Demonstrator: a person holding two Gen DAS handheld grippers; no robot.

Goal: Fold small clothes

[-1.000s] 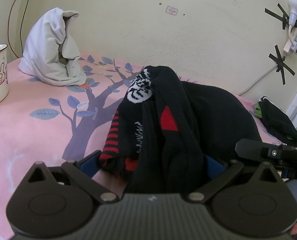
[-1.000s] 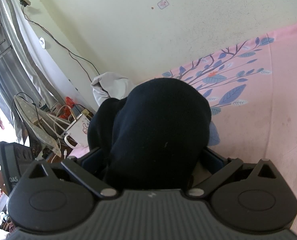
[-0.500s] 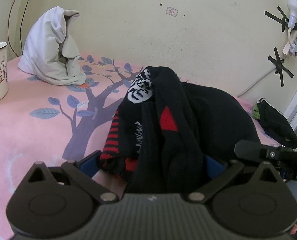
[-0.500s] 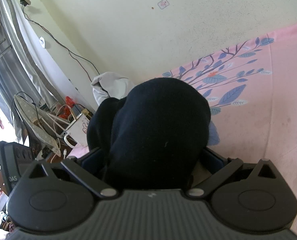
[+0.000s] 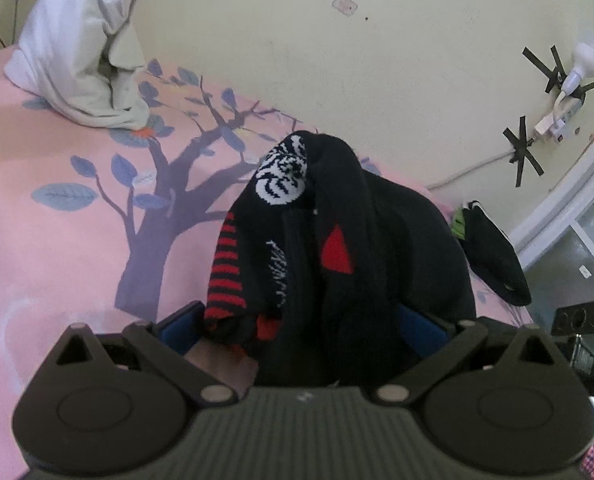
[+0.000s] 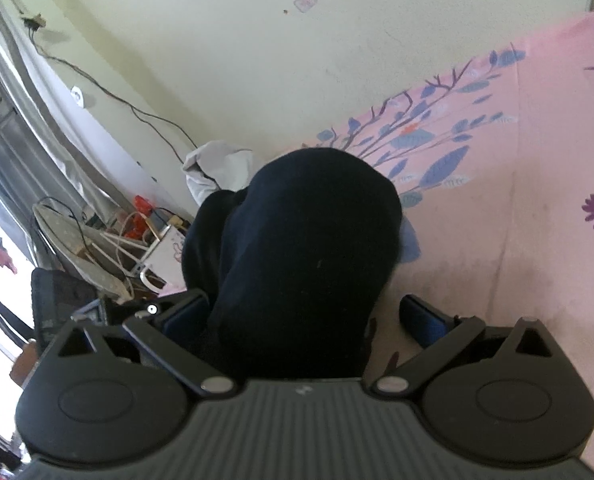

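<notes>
Sock point(image 5: 297, 248), left fingers point(image 5: 177, 326) clamping it

No readable text in either view. White knit pattern on the black sock with red stripes point(image 5: 289, 216), near centre of the left wrist view, is too garbled to read. Faint pink drawing on the white enamel mug point(image 6: 165, 256), far left of the right wrist view, no legible words.

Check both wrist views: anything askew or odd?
Yes. The black sock is bunched and humped between the left claw fingers, not flat. In the right view, the right claw has one finger clear of the fabric.
</notes>
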